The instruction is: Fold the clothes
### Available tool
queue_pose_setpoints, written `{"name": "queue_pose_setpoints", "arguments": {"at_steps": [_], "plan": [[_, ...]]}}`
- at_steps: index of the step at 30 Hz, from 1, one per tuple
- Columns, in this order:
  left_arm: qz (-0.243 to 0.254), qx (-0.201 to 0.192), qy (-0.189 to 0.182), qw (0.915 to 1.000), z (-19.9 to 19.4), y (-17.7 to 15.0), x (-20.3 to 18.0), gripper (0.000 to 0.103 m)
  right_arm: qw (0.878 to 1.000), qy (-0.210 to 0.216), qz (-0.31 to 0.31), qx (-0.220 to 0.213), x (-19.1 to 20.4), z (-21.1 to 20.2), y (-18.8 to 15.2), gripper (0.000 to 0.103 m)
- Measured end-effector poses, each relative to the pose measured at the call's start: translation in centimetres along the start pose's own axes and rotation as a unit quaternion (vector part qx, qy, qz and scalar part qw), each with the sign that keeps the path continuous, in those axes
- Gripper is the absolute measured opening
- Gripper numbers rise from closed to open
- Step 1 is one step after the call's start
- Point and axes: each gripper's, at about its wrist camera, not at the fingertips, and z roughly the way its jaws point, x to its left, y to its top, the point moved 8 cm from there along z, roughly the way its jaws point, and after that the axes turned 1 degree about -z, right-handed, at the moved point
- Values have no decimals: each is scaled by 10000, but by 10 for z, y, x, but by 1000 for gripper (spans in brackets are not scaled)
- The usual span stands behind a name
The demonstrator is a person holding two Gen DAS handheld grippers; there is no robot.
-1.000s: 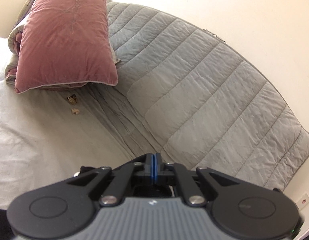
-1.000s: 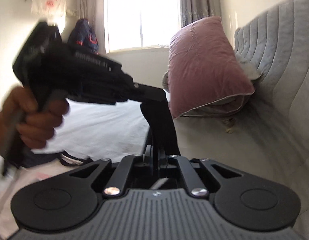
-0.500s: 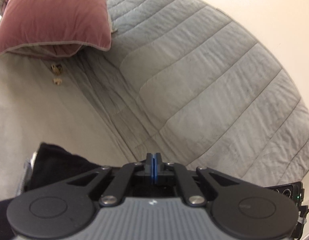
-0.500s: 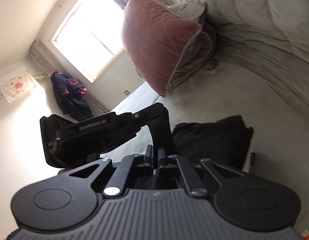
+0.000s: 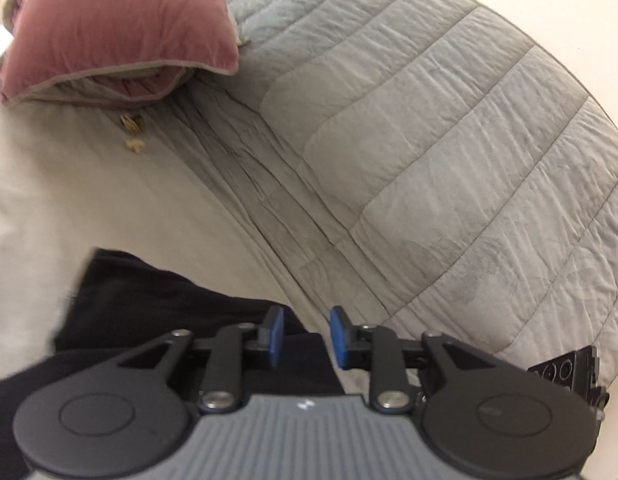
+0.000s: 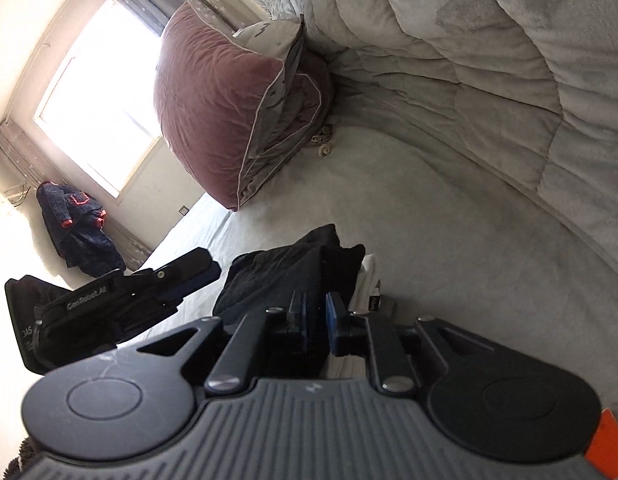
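Dropped lower over the bed [image 5: 109,208] since before; left claw [image 5: 305,334] and right claw [image 6: 316,314] both opening, nothing pinched, black garment [image 6: 285,276] just ahead, ready for grabbing.

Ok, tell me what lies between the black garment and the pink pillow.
Bare grey bedsheet, as the right wrist view shows between black garment and pink pillow.

A pink pillow [image 5: 121,24] leans against a grey quilted blanket [image 5: 449,152] on the bed [image 5: 89,192]. A dark blue garment [image 6: 75,226] hangs beside the bright window [image 6: 97,96].
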Motion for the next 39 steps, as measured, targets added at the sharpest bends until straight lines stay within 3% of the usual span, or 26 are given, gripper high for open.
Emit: {"name": "queue_pose_setpoints", "arguments": {"at_steps": [12,13,16,22,24,30,39], "plan": [[82,-85,769,9970,-117,-31,49,47,9978,100,-602,249,77,-3,-23,17],[59,-115,825,9965,-128,-34,51,48,9973,111,-670,264,86,-4,-25,20],[-11,-202,994,9948,-161,-42,58,59,9954,101,-930,224,113,-10,-34,43],[-50,-341,1601,9865,-236,-66,75,76,9917,259,-1243,214,171,-10,-60,48],[-243,-404,1855,9815,-265,-77,87,83,9897,285,-1391,196,191,-6,-72,53],[-1099,-437,2503,9609,-356,-124,135,89,9841,429,-1715,186,248,14,-118,63],[-791,-287,3849,9191,-457,-181,209,92,9797,776,-1728,650,301,67,-200,65]]}}
